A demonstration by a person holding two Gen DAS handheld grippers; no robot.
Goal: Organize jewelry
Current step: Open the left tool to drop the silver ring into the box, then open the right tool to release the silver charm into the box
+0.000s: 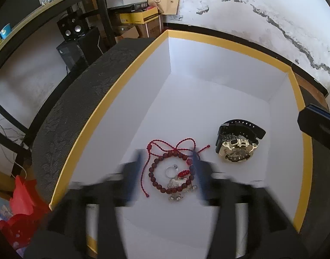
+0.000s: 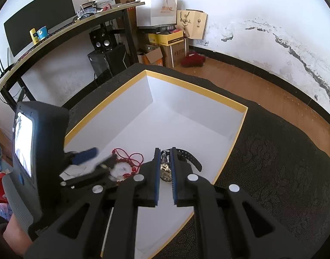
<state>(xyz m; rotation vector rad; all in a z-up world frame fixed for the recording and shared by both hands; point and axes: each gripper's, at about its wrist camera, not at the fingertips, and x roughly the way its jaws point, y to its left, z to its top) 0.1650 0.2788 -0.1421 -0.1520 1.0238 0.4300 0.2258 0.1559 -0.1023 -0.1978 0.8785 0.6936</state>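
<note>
One open box with a yellow rim and white inner walls is sitting on a dark patterned cloth, and four pieces of jewelry are lying on its white floor in two groups. Toward the left, one bracelet of dark red round beads is lying in a ring, one red braided cord with a bow and knotted ends is trailing across and beside it, one small silver ring is resting inside the bead circle, and a silver charm with little bells is sitting at the bracelet's near edge, though it is unclear which piece it belongs to. To the right, well apart from these, one watch with a gold-coloured case and a black perforated strap is lying tilted on its side. Two grippers are reaching into the box. The left gripper is standing released, its two blue-padded fingers blurred and spread on either side of the bracelet without pressing on it. The right gripper is hovering just above the watch with its jaws nearly clenched, only a narrow slit between the blue pads; in the right wrist view the watch is showing through that slit, and whether the pads are nipping any part of it cannot be told.
</note>
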